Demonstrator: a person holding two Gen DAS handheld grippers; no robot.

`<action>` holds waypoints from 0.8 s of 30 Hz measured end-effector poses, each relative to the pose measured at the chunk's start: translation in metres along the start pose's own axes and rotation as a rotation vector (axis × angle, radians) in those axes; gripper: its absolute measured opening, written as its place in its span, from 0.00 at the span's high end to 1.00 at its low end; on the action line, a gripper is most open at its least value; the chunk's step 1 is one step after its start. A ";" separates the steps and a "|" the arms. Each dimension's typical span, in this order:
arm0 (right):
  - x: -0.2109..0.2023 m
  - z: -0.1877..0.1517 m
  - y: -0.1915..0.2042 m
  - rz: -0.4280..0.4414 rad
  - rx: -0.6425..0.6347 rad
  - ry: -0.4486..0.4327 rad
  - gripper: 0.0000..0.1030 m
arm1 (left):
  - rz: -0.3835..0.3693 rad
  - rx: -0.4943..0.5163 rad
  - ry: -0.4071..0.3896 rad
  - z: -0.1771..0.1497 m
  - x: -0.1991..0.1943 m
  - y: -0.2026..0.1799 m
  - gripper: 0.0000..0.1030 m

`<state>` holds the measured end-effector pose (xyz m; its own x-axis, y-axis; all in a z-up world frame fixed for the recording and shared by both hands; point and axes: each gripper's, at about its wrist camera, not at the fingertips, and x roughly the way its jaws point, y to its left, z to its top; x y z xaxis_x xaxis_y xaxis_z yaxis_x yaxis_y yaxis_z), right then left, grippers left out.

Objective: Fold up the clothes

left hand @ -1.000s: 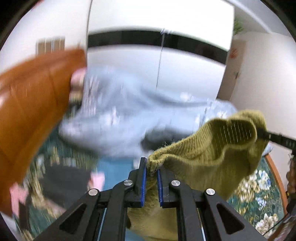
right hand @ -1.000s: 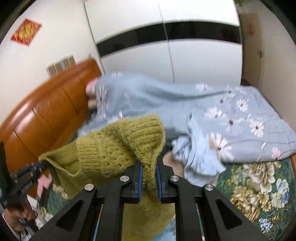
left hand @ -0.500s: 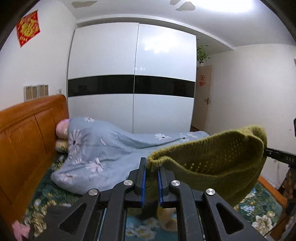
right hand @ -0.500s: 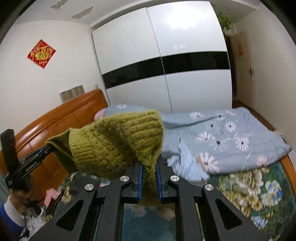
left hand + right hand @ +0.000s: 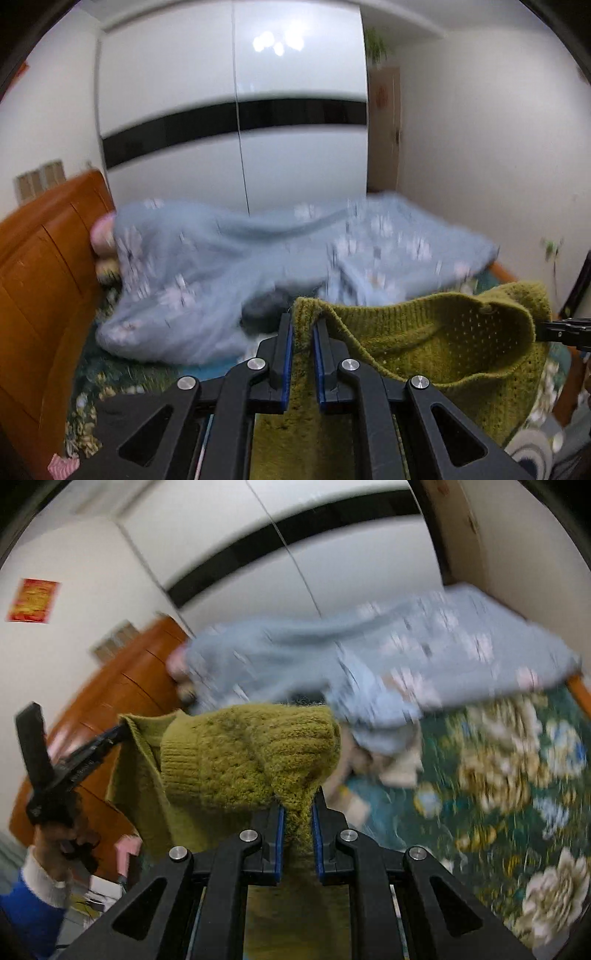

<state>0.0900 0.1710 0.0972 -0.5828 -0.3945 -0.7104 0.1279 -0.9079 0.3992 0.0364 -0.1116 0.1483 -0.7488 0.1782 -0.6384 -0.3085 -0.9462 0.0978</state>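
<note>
Olive-green knit sweater (image 5: 443, 343) hangs in the air between both tools, above the near side of the bed (image 5: 498, 775). Left hand-held gripper (image 5: 303, 332): blue-padded jaws narrow, pinched on a ribbed edge of the sweater; fabric runs down between the jaws and toward the cam. From there the knit stretches right as a sagging band w/ an eyelet pattern, to the right hand-held gripper (image 5: 543, 329), seen at the far right edge of the left wrist view, its tip at the sweater's other end.

Right wrist view: right tool's jaws also narrow, clamped on a bunched fold of sweater (image 5: 251, 753); a thick rolled mass w/ ribbed cuff sits just above the jaws. Sweater extends left to the other tool (image 5: 122, 733), held by a hand (image 5: 55, 834) w/ blue sleeve (image 5: 26, 919) and white cuff, lower left.

Background, both views motion-blurred: light blue floral duvet (image 5: 229, 273) rumpled across the far part of the bed, pink pillow (image 5: 103, 234) at its left end against the orange wood headboard (image 5: 44, 266). Dark green floral sheet (image 5: 517, 794) exposed on the near right. White wardrobe (image 5: 236, 110) w/ black band behind the bed. Red poster (image 5: 33, 600) on the left wall. Something pink (image 5: 127, 853) near lower left, can't tell what.
</note>
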 end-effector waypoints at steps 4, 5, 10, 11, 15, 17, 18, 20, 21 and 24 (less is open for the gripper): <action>0.086 -0.018 -0.037 -0.064 0.093 0.157 0.88 | 0.002 -0.033 0.231 -0.035 0.088 -0.007 0.90; 0.105 -0.022 -0.046 -0.069 0.127 0.191 0.87 | 0.012 -0.034 0.279 -0.044 0.105 -0.009 0.90; 0.181 -0.027 -0.074 -0.122 0.202 0.333 0.87 | 0.039 -0.054 0.483 -0.079 0.181 -0.011 0.90; 0.193 -0.026 -0.076 -0.132 0.202 0.353 0.87 | 0.044 -0.049 0.501 -0.081 0.191 -0.011 0.90; 0.232 -0.006 -0.087 -0.154 0.187 0.387 0.87 | 0.056 -0.042 0.556 -0.080 0.230 -0.005 0.90; 0.254 0.007 -0.093 -0.172 0.174 0.408 0.87 | 0.058 -0.045 0.584 -0.076 0.252 0.001 0.90; 0.265 0.012 -0.097 -0.180 0.170 0.420 0.87 | 0.059 -0.044 0.594 -0.075 0.262 0.002 0.90; 0.288 0.020 -0.104 -0.192 0.161 0.447 0.87 | 0.061 -0.034 0.618 -0.075 0.286 0.005 0.90; 0.298 0.022 -0.108 -0.199 0.159 0.461 0.87 | 0.061 -0.027 0.631 -0.075 0.297 0.005 0.90; 0.329 0.024 -0.121 -0.221 0.163 0.511 0.87 | 0.061 -0.007 0.681 -0.081 0.332 0.005 0.90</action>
<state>-0.1363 0.1542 -0.1708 -0.1149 -0.2535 -0.9605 -0.1014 -0.9589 0.2652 -0.1660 -0.0793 -0.1250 -0.2275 -0.0832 -0.9702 -0.2722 -0.9512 0.1454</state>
